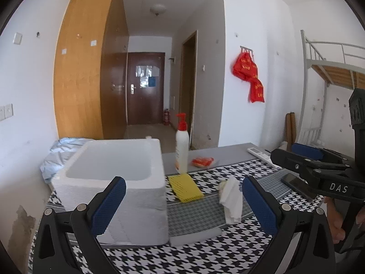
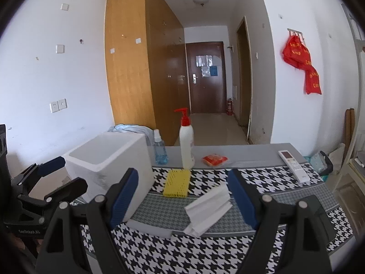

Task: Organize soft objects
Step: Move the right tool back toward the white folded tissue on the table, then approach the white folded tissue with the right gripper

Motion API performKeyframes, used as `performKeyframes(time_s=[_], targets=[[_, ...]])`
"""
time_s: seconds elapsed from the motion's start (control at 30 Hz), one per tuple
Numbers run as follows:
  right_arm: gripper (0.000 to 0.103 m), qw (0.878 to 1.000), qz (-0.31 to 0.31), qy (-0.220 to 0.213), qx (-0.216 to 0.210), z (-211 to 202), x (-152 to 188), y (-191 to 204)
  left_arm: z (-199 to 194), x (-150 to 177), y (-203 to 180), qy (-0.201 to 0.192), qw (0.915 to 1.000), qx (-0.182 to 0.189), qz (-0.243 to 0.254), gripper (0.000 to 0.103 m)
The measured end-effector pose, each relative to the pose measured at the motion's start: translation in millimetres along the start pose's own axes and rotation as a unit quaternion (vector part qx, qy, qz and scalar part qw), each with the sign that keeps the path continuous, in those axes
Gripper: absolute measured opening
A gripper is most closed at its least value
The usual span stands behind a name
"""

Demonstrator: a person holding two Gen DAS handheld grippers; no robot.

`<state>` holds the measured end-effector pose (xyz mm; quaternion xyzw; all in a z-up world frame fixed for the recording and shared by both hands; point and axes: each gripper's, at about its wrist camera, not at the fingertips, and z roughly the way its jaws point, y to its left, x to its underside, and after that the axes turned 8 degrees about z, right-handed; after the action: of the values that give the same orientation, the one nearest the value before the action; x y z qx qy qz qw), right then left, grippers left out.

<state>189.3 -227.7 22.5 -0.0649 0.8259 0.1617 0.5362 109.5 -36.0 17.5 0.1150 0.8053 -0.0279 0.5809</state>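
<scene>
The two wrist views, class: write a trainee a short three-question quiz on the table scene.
1. True or false: the foam box already holds the white cloth.
2. Which lies nearest the yellow sponge? A) remote control B) pump bottle C) red packet
3. Fill in: both grippers, left and right, have their fingers ____.

Key: 1 false, the cloth lies on the checked tablecloth; 2 B; 3 open, holding nothing.
</scene>
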Motion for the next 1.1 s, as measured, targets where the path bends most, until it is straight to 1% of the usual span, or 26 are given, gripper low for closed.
performKeyframes(time_s=[0.27, 0.57, 0.87, 1.1], targets=[[0.084, 1.0, 0.008, 0.009, 0.013, 0, 4, -16, 14, 3, -10, 0.012, 0.9998, 0.016, -0.004, 0.102], [0.084, 0.999, 0.014, 0.021, 0.025, 2, 10, -28, 23, 10, -21, 0.022, 0.9992, 0.032, 0.003, 0.102], [0.084, 0.999, 0.024, 0.037, 0.028, 11, 15, -38, 29, 14, -28, 0.025, 0.9987, 0.042, 0.014, 0.102], [0.084, 0.998, 0.027, 0.056, 0.03, 24, 22, -44, 38, 22, -34, 0.039, 0.9977, 0.052, 0.016, 0.102]])
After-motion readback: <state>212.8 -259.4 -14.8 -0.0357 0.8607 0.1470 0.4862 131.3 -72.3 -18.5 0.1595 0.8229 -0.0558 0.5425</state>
